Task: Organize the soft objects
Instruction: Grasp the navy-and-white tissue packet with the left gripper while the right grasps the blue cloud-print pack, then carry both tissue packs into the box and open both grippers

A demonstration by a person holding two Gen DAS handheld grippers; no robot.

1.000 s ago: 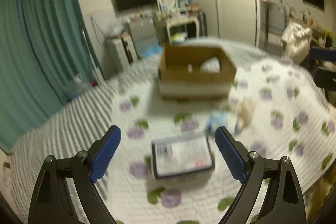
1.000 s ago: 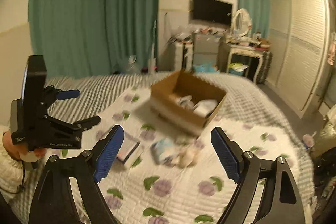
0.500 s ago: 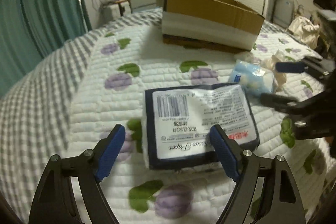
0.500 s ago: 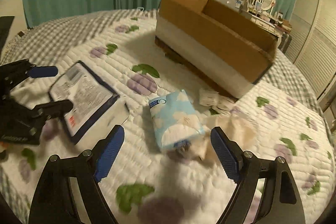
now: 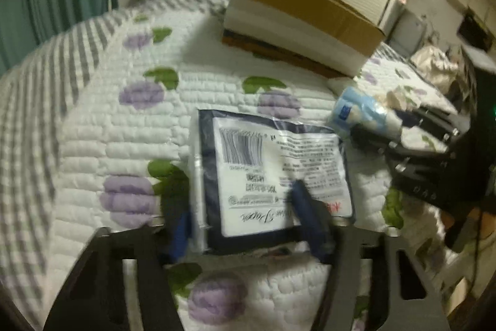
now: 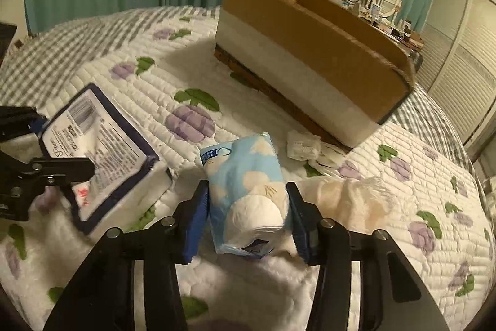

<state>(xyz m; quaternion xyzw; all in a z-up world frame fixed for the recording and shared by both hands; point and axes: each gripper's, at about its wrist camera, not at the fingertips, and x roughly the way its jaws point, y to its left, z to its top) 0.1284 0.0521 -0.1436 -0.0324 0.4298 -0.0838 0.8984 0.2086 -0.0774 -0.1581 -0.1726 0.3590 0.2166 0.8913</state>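
Note:
A flat navy-and-white tissue pack point(image 5: 272, 172) lies on the quilted bed. My left gripper point(image 5: 245, 222) has closed around its near end, one finger at its left edge, one on its top. The pack also shows in the right wrist view point(image 6: 102, 148). A light-blue pack of toilet rolls point(image 6: 248, 194) lies between the blue pads of my right gripper point(image 6: 248, 219), which press on both its sides. It also shows in the left wrist view point(image 5: 362, 110). An open cardboard box point(image 6: 313, 51) stands behind on the bed.
A cream soft cloth point(image 6: 356, 200) lies right of the roll pack. A small white wrapped bundle point(image 6: 302, 145) lies by the box's base. The quilt point(image 5: 102, 120) has purple and green prints. Green curtains, a TV and wardrobes lie beyond the bed.
Both grippers have dropped toward the bed and closed: the left onto the tissue pack, the right onto the blue roll pack. Half a second ago both were open above them.

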